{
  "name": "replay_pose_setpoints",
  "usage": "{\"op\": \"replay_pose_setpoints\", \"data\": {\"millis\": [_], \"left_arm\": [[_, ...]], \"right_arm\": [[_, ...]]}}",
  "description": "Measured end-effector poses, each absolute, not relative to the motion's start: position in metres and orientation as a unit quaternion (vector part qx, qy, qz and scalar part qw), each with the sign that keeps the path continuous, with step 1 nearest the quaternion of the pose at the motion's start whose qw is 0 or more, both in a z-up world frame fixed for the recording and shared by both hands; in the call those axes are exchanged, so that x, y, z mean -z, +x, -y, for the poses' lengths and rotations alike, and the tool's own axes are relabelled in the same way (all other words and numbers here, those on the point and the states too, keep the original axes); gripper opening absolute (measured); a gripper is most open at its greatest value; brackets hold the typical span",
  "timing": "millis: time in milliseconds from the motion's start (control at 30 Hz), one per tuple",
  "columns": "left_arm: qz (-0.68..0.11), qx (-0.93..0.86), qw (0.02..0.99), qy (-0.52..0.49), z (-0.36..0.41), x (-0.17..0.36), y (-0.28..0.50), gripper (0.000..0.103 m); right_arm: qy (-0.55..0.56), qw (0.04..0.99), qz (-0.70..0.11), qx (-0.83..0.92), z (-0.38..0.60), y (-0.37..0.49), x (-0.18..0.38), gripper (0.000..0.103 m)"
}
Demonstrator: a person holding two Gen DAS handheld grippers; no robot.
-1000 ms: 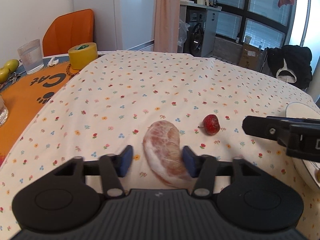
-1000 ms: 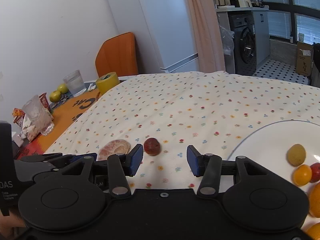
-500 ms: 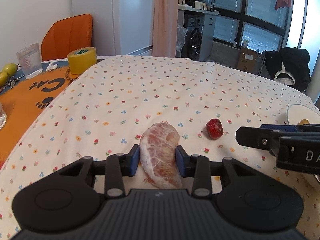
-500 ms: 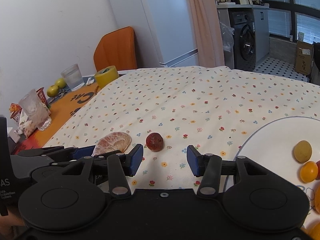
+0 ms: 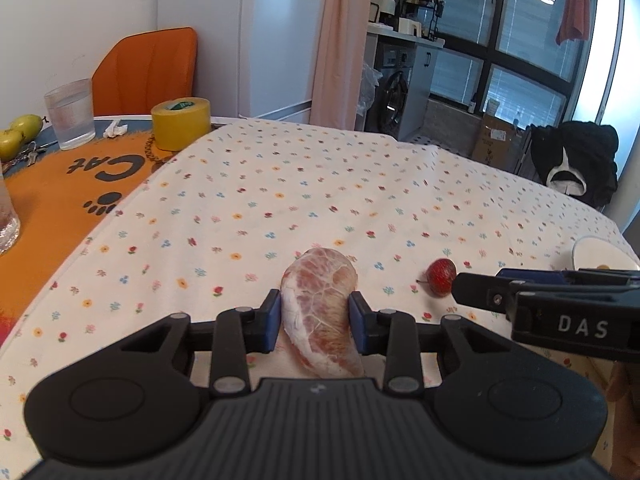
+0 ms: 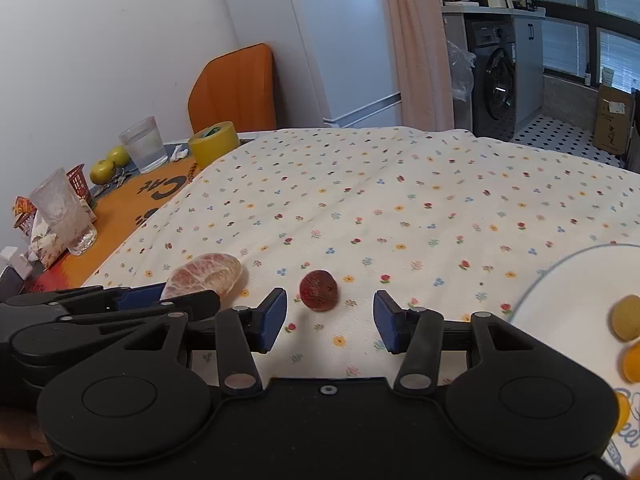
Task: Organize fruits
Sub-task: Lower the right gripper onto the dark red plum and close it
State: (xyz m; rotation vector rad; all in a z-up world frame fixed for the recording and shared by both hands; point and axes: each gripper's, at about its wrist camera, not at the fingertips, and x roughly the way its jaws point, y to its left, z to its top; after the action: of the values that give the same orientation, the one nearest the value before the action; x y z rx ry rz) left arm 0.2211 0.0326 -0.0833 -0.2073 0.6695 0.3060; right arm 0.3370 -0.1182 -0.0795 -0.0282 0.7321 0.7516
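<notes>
A peeled pink grapefruit segment [image 5: 320, 312] sits between the blue pads of my left gripper [image 5: 314, 322], which is shut on it just above the flowered cloth. The same segment [image 6: 208, 274] shows at the left in the right wrist view. A small red fruit [image 6: 319, 290] lies on the cloth just ahead of my right gripper [image 6: 330, 320], whose fingers stand open with nothing between them. In the left wrist view the red fruit [image 5: 441, 282] lies right of the segment. A white plate [image 6: 568, 304] at the right holds yellow and orange fruits.
An orange mat [image 5: 52, 196] on the left carries a yellow tape roll [image 5: 181, 123], water glasses [image 5: 71, 114] and green pears [image 5: 16, 134]. An orange chair [image 5: 148, 68] stands behind. The flowered cloth [image 5: 320, 188] stretches far ahead. A black bag [image 5: 576, 164] is at the far right.
My left gripper went from open around the grapefruit segment to shut on it and has lifted it slightly. The right gripper has edged closer to the red fruit, still open.
</notes>
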Motion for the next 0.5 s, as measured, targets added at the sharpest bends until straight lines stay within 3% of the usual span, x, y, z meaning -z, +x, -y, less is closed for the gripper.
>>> {"op": "replay_pose_setpoints", "data": {"millis": [300, 367, 433, 500], "left_arm": [[-0.319, -0.155, 0.927, -0.119, -0.049, 0.081, 0.212, 0.034], [-0.319, -0.155, 0.927, -0.120, -0.051, 0.081, 0.211, 0.034], [-0.317, -0.155, 0.927, -0.122, -0.052, 0.081, 0.209, 0.033], [-0.316, -0.155, 0.928, -0.123, -0.052, 0.080, 0.208, 0.033]], "right_arm": [[-0.034, 0.865, -0.350, -0.359, 0.098, 0.343, 0.085, 0.045], [-0.042, 0.865, -0.350, -0.357, 0.093, 0.344, 0.086, 0.040], [-0.049, 0.864, -0.352, -0.357, 0.090, 0.344, 0.088, 0.024], [-0.049, 0.864, -0.352, -0.356, 0.090, 0.344, 0.089, 0.022]]}}
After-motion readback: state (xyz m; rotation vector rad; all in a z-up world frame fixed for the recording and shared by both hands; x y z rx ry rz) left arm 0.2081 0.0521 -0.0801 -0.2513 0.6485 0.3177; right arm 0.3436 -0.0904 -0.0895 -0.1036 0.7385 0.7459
